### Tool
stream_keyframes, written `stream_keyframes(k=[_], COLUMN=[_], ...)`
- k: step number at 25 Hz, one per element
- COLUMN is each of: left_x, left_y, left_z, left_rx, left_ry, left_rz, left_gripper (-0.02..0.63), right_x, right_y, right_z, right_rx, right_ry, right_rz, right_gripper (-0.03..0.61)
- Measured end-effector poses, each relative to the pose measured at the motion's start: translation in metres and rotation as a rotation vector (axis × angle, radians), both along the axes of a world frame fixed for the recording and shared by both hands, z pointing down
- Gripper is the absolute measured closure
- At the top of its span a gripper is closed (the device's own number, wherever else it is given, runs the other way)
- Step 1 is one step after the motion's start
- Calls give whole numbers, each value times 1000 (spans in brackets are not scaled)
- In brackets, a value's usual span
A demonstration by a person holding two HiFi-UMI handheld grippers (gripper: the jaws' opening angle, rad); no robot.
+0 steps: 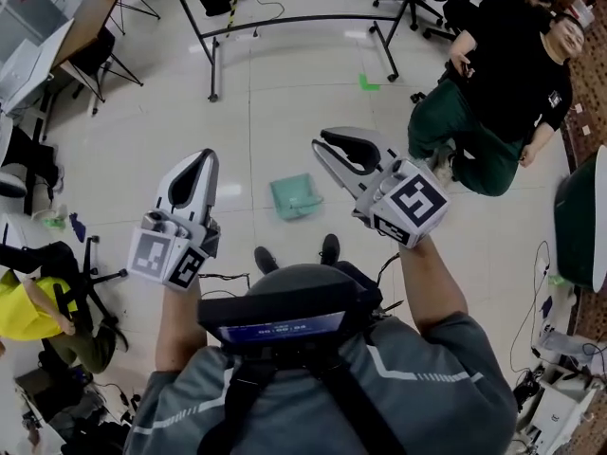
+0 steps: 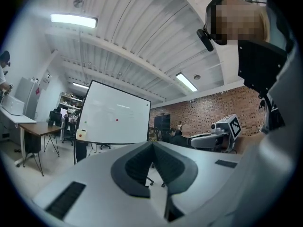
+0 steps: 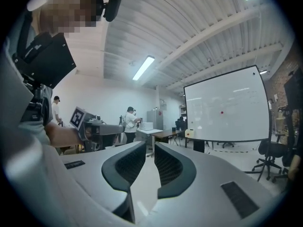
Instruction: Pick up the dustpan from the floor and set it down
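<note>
The teal-green dustpan (image 1: 296, 195) lies flat on the pale floor, just ahead of my feet and between my two grippers in the head view. My left gripper (image 1: 207, 156) is held level to the left of it, well above the floor, and its jaws meet at the tip (image 2: 152, 144) with nothing in them. My right gripper (image 1: 324, 140) hangs to the right of the dustpan. Its jaws stand a narrow gap apart (image 3: 150, 145) and nothing is between them. Neither gripper view shows the dustpan.
A person in a black top and green trousers (image 1: 493, 93) sits at the right. A whiteboard (image 3: 227, 108) on a black wheeled frame (image 1: 285, 22) stands ahead. An office chair (image 1: 90, 278) and a person in yellow (image 1: 24, 306) are at the left. A green mark (image 1: 369, 83) is on the floor.
</note>
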State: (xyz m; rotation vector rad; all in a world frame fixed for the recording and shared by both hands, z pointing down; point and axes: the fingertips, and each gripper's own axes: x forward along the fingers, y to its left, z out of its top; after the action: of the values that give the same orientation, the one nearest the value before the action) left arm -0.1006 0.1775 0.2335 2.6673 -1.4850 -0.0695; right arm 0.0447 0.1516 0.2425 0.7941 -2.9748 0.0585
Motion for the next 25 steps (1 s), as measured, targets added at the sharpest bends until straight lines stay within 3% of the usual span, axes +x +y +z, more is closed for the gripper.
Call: stream_keyframes(k=[2, 6, 10, 12, 19, 25], left_x=[-3, -11, -24, -28, -27, -9], left_y=[-9, -21, -46, -55, -87, -81], left_z=[22, 76, 145, 184, 319, 411], left_rx=[-11, -74, -153, -204, -328, -404], left_ry=[0, 5, 10, 9, -15, -61], left_rz=[16, 21, 10, 11, 23, 58], left_gripper=[580, 580, 580, 580, 580, 580], right_x=[-10, -32, -54, -62, -61, -52], right_y=[-8, -11, -33, -39, -41, -21], right_z=[25, 98, 182, 233, 421, 523], right_rx=[-5, -61, -93, -124, -159, -212], right_ry=[45, 202, 283, 355, 646, 811], right_rz=[-27, -113, -183, -237, -441, -557], right_gripper=[500, 414, 396, 339, 339, 307])
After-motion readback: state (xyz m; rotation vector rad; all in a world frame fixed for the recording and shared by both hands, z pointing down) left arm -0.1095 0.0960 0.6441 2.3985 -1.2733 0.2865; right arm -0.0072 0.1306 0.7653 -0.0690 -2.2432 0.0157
